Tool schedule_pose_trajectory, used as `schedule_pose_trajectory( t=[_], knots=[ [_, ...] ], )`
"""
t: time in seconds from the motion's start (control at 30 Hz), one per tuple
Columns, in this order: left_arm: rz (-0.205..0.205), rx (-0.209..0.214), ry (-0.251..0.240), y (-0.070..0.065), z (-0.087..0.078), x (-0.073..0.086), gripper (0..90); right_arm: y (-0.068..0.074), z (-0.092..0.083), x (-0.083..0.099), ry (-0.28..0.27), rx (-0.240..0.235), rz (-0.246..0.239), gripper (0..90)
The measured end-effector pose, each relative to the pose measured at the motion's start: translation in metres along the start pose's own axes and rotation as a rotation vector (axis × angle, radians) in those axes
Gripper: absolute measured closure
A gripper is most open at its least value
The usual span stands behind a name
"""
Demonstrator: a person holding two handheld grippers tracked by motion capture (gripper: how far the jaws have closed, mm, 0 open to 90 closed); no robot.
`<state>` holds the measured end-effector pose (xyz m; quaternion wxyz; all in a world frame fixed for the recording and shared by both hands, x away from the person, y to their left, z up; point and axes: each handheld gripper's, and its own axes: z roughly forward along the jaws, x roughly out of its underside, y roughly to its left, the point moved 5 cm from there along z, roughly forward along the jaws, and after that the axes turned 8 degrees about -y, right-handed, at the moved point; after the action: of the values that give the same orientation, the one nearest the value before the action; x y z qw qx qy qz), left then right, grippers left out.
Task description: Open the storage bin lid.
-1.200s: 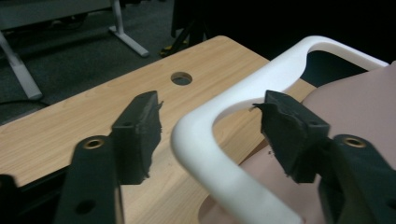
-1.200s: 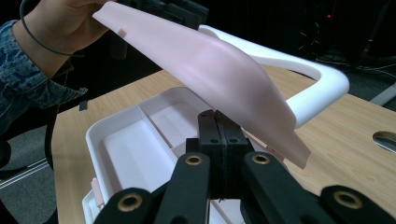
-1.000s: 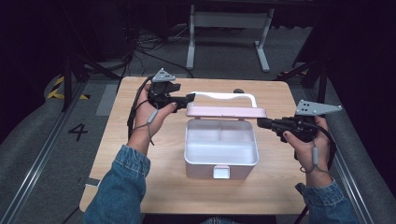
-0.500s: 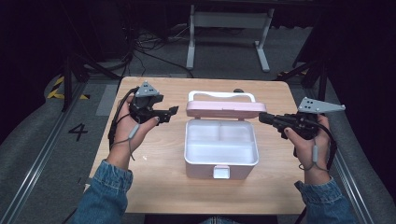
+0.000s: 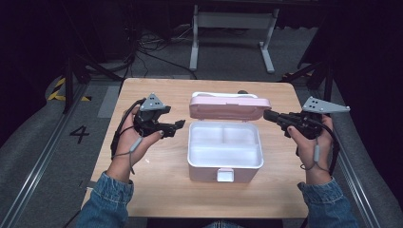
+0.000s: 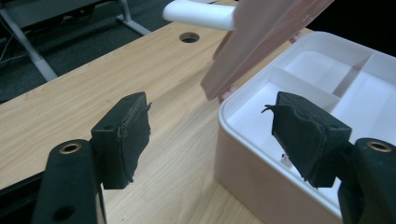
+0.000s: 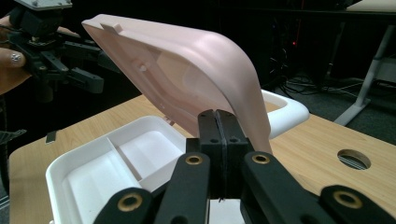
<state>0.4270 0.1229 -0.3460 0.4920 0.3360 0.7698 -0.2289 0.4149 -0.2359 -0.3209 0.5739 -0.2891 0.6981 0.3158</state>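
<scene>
The white box (image 5: 225,151) sat mid-table with its pink lid (image 5: 229,106) raised, the left gripper (image 6: 212,135) gaping beside it, the right gripper (image 7: 218,135) pressed together at the lid's edge.

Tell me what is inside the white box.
The white box holds no items: its bare dividers split it into compartments. The pink lid stands open behind. The right tool hides part of the interior in its own view.

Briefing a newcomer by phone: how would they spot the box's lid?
On the wooden table, find the white box at its middle. The lid stands raised along the box's far edge; it alone is pink, and a white handle shows behind it.
</scene>
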Motion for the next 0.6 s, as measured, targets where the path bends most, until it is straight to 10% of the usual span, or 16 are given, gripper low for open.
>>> schedule_pose_trajectory(
  t=[0.6],
  knots=[
    [-0.016, 0.051, -0.124, -0.014, 0.014, -0.034, 27.0, -0.002, 0.002, -0.001, -0.002, 0.002, 0.002, 90.0]
  ],
)
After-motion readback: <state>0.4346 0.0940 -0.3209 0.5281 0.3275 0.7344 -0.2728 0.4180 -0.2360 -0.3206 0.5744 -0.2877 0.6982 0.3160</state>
